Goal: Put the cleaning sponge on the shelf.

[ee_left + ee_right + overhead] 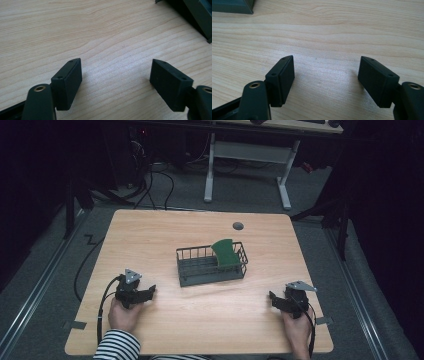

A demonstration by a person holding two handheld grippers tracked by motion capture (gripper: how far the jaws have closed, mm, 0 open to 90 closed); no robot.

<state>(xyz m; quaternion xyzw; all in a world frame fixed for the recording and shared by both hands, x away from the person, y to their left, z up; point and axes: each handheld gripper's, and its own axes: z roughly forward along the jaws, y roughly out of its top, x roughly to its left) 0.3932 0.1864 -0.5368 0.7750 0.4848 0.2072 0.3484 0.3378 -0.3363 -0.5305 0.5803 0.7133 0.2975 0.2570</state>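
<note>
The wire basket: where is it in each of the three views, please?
High view: wire basket at the table's middle, green plate standing inside.
Left gripper view: a dark corner of it at top right.
Right gripper view: a dark corner at top left.
Shared landmark: the light wooden table.

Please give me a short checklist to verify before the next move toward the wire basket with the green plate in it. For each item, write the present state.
1. Left gripper open, nothing between the jaws: ok.
2. Right gripper open, nothing between the jaws: ok.
3. Green plate inside the wire basket, leaning at its right end: ok.
4. Basket flat on the table, apart from both grippers: ok.
5. Bare table between each gripper and the basket, nothing in the way: ok.
6. Plate held firmly by the basket wires, so it will not tip when touched: cannot tell.
</note>
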